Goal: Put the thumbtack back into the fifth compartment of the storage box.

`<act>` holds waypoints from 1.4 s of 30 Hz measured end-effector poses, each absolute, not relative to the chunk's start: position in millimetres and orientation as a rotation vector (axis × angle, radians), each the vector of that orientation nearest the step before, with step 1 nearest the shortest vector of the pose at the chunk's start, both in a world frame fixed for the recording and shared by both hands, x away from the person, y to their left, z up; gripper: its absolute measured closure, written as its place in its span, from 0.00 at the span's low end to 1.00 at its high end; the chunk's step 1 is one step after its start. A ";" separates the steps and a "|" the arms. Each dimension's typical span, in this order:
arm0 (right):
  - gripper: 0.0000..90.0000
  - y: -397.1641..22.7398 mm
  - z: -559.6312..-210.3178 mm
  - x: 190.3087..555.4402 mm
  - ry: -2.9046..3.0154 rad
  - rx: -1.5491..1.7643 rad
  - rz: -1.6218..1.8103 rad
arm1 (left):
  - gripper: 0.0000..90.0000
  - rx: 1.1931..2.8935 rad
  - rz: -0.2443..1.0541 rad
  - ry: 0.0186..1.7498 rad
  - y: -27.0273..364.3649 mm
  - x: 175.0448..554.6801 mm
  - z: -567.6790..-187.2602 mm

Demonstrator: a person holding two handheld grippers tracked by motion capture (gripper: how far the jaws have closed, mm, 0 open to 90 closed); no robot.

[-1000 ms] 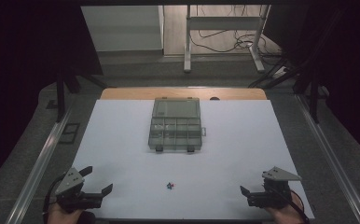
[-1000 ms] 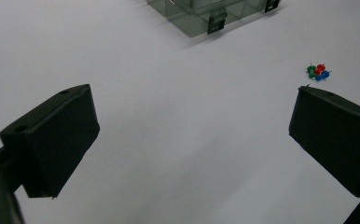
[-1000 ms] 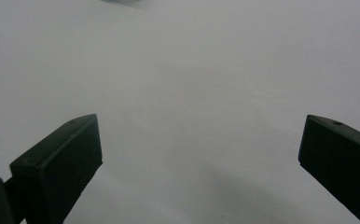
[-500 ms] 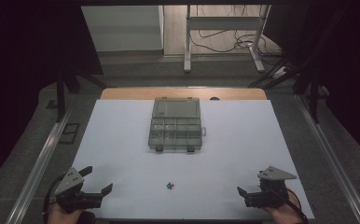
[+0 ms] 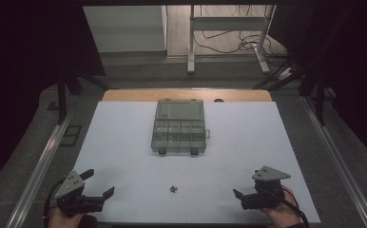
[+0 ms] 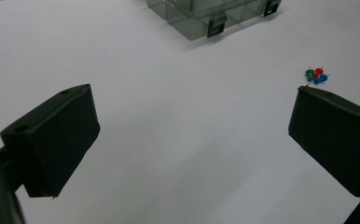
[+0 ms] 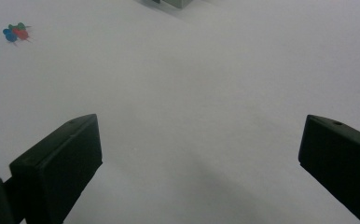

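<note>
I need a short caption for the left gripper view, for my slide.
Open left gripper over the white table, with three coloured push pins ahead and a clear compartment box beyond.

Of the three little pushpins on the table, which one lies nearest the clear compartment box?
The green pushpin. In the left gripper view it sits on the cluster's side toward the compartment box, while the red pushpin and the blue pushpin lie beyond it.

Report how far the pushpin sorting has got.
Done: nothing visible; the pushpins lie clustered on the white table, apart from the compartment box. In hand: nothing; the left gripper and right gripper are open, either side of the pins. Left: picking pins up and boxing them, probably.
</note>
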State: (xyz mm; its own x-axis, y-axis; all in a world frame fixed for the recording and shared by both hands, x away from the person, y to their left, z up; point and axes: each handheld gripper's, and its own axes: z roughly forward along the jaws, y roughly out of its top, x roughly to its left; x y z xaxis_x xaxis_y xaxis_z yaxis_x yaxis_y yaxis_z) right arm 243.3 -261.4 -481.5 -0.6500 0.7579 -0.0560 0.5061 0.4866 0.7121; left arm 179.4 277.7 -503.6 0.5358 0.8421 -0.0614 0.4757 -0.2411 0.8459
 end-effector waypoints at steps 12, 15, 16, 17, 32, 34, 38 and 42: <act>0.00 -248.3 -481.0 248.1 2.421 1.031 0.976 | 0.02 1.882 0.512 1.081 278.3 179.9 -503.9; 0.00 -243.2 -481.1 249.9 2.439 1.022 0.981 | 0.02 1.881 0.510 1.081 278.4 180.0 -504.0; 0.00 -238.9 -481.4 251.6 2.451 1.028 0.981 | 0.02 1.882 0.510 1.080 278.4 180.0 -504.0; 0.00 -237.2 -481.3 252.5 2.461 1.030 0.978 | 0.02 1.882 0.510 1.080 278.4 180.0 -504.0; 0.00 -211.7 -483.8 261.9 2.516 0.959 0.944 | 0.02 1.897 0.513 1.074 277.6 180.1 -503.8; 0.00 -207.5 -484.1 263.2 2.526 0.961 0.939 | 0.02 1.896 0.513 1.074 277.6 180.1 -503.9; 0.00 -199.7 -483.7 266.3 2.543 0.967 0.934 | 0.02 1.896 0.513 1.073 277.6 180.0 -503.8; 0.00 -191.3 -482.5 268.8 2.552 0.958 0.923 | 0.02 1.895 0.512 1.073 278.0 180.0 -503.8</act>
